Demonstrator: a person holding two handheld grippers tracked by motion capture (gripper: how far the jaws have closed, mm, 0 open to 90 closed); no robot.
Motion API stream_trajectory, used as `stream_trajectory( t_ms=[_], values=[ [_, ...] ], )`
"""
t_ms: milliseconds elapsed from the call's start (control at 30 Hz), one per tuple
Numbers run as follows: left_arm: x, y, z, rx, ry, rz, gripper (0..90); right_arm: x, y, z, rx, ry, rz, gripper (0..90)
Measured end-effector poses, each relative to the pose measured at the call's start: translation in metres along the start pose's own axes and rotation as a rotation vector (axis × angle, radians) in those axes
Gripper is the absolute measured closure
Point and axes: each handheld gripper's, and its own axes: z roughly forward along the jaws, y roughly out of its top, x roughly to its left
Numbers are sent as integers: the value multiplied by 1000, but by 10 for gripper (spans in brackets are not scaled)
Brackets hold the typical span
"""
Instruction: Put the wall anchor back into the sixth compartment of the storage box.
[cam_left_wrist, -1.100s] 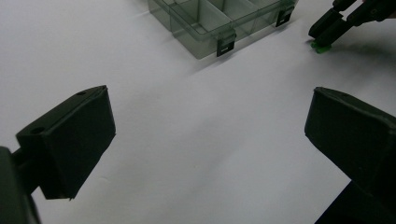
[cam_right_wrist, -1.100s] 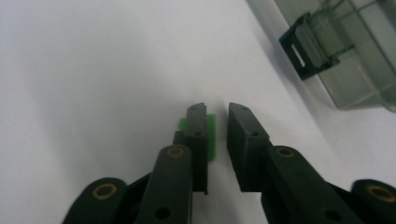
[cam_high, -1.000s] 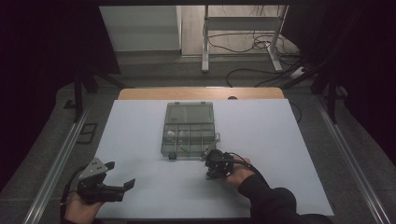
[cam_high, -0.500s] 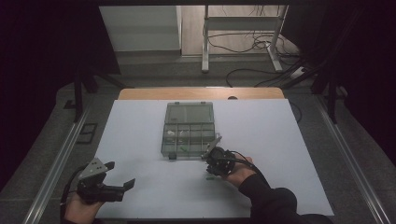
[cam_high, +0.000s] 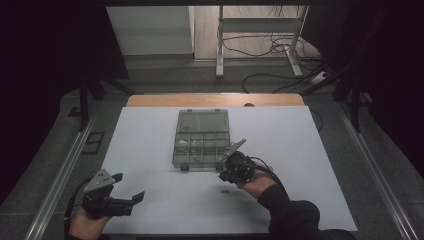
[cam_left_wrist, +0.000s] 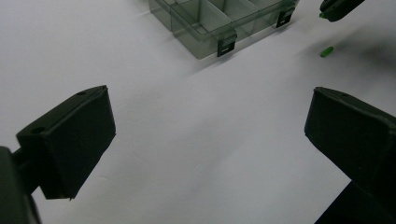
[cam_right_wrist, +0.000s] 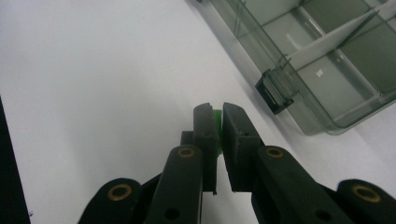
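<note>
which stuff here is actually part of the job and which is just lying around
In the job:
- right gripper, fingers shut on a small green plastic piece
- clear grey plastic compartment box, lid open
- second small green piece on the white table

Lying about:
- left gripper, open, holding nothing
- cables on the floor

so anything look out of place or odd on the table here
One thing: a small green piece lies loose on the white table, apart from the open organizer box and just in front of the right gripper, which is shut on another green piece. Nothing looks spilled or damaged. The left gripper is open, over bare table.
</note>
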Motion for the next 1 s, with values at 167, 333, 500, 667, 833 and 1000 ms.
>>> stream_trajectory(
  t_ms=[167, 333, 500, 667, 833, 1000],
  values=[
    [0, 0, 0, 1, 0, 0, 26, 2, 4, -5, -30, -8, -1, 826],
    [0, 0, 0, 3, 0, 1, 26, 1, 7, -8, -60, -4, 11, 825],
    [0, 0, 1, 3, 0, 1, 26, -1, 10, -10, -77, -4, 20, 825],
    [0, 0, 0, 3, 0, -1, 26, -3, 14, -12, -101, 7, 35, 823],
    [0, 0, 0, 3, 2, -2, 25, -5, 21, -15, -129, 9, 46, 823],
    [0, 0, 0, 5, 3, -1, 25, -7, 26, -16, -147, 9, 45, 823]
  ],
)
